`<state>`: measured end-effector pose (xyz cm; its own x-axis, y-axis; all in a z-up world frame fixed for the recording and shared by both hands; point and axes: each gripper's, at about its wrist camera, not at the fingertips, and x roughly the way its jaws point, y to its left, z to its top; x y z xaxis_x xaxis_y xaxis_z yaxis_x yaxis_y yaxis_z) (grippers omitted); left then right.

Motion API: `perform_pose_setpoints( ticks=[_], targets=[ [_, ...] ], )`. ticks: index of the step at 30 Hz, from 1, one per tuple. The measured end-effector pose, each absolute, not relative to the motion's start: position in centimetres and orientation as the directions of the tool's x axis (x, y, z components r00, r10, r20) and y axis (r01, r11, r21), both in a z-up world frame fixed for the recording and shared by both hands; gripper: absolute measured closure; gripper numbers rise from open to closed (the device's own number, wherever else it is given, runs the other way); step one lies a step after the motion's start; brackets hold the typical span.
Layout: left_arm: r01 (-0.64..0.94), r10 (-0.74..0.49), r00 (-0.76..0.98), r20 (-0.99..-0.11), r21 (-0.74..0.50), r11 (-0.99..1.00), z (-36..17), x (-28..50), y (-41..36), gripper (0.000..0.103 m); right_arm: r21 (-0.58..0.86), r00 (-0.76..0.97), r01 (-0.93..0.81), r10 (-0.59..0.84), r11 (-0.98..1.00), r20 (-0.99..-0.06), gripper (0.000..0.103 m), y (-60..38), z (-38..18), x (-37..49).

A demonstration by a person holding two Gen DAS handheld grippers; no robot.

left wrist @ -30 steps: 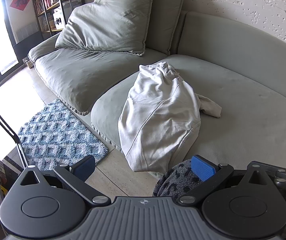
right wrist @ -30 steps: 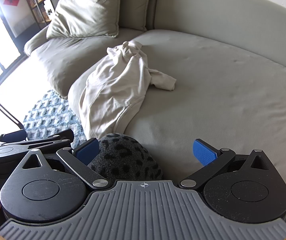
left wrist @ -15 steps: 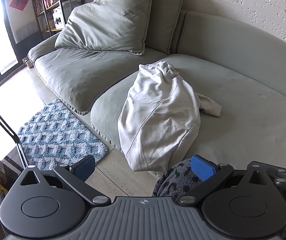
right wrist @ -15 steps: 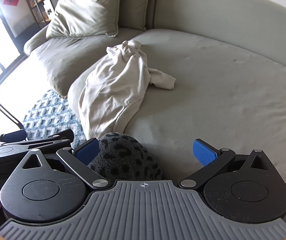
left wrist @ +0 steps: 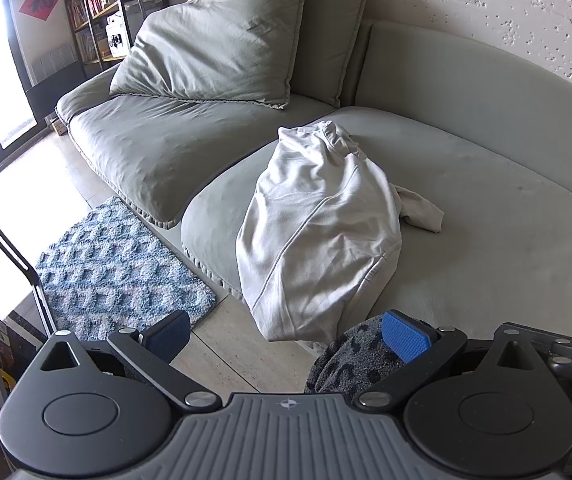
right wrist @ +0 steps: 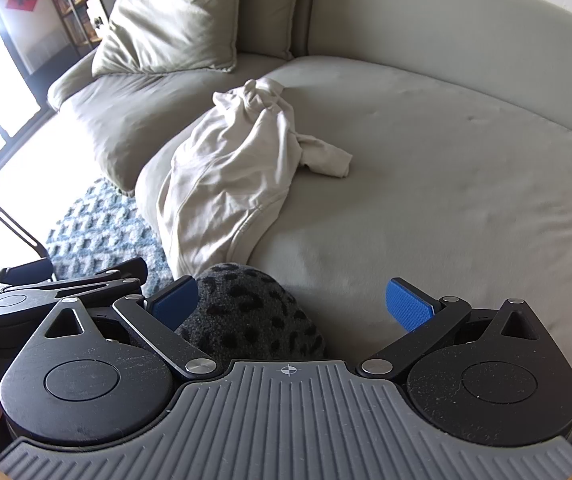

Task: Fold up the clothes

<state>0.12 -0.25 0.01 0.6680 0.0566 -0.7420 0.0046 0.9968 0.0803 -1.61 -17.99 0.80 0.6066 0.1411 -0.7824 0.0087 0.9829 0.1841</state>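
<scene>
A crumpled white sweatshirt (left wrist: 318,232) lies on the grey-green sofa seat (left wrist: 486,216), its lower hem hanging over the front edge; one sleeve sticks out to the right. It also shows in the right wrist view (right wrist: 230,176). My left gripper (left wrist: 286,332) is open and empty, held back from the sofa edge, just short of the hanging hem. My right gripper (right wrist: 290,304) is open and empty, to the right of the left one, over the sofa's front edge.
A grey leopard-print knee (right wrist: 246,312) sits between the grippers and the sofa. Large cushions (left wrist: 222,44) lean at the back left. A blue rug (left wrist: 114,268) lies on the floor. A bookshelf (left wrist: 98,4) stands far left. A black metal frame (left wrist: 6,248) stands at left.
</scene>
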Motion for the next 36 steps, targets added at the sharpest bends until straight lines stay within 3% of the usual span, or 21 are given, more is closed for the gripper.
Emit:
perform_pose_setpoints(
  ticks=[32, 34, 36],
  targets=[
    [0.014, 0.05, 0.645, -0.763, 0.077, 0.997, -3.2, 3.0, 0.1, 0.001, 0.227, 0.597, 0.079, 0.136, 0.971, -0.79, 0.0, -19.9, -0.7, -1.0],
    [0.013, 0.048, 0.643, -0.765, 0.073, 0.997, -4.2, 4.4, 0.2, 0.003, 0.259, 0.597, 0.119, 0.139, 0.959, -0.79, 0.0, -21.0, -1.2, -0.8],
    [0.028, 0.01, 0.621, -0.784, 0.035, 0.999, -5.2, 6.2, 0.1, 0.013, 0.29, 0.597, 0.158, 0.142, 0.944, -0.79, 0.0, -22.1, -1.8, -0.7]
  ],
)
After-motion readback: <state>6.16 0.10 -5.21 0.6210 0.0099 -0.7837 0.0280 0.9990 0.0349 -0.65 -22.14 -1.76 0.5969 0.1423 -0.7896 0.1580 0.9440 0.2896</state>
